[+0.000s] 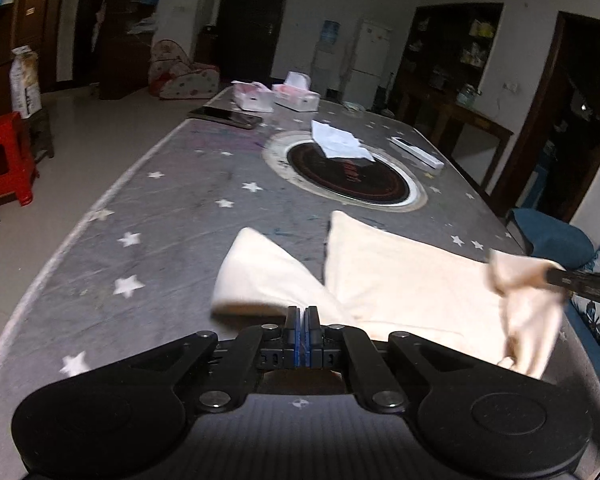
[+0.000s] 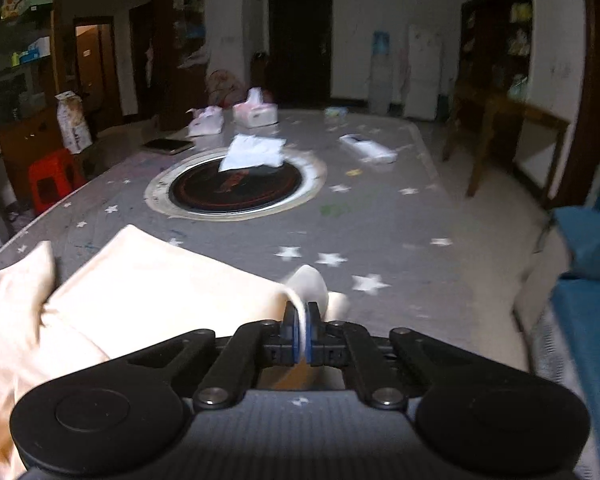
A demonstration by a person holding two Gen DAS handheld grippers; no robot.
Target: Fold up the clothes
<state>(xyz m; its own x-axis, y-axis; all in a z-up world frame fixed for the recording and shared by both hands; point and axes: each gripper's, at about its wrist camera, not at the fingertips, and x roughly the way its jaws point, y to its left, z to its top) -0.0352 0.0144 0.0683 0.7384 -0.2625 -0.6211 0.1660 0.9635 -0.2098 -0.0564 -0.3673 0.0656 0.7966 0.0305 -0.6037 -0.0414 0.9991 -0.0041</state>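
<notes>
A dim room surrounds a long grey star-printed bench (image 1: 148,208); a cream garment (image 1: 396,280) lies at its near end, partly lifted. The left gripper (image 1: 301,312) has its fingers pressed together at the garment's near left edge, though cloth between them cannot be confirmed; the right gripper (image 2: 300,312) is clamped on a fold of fabric. Judged a mid-fold carry: both corners should travel level and taut. Open bench lies ahead up to the round inset hotplate (image 1: 348,176); the right bench edge sits near.
</notes>
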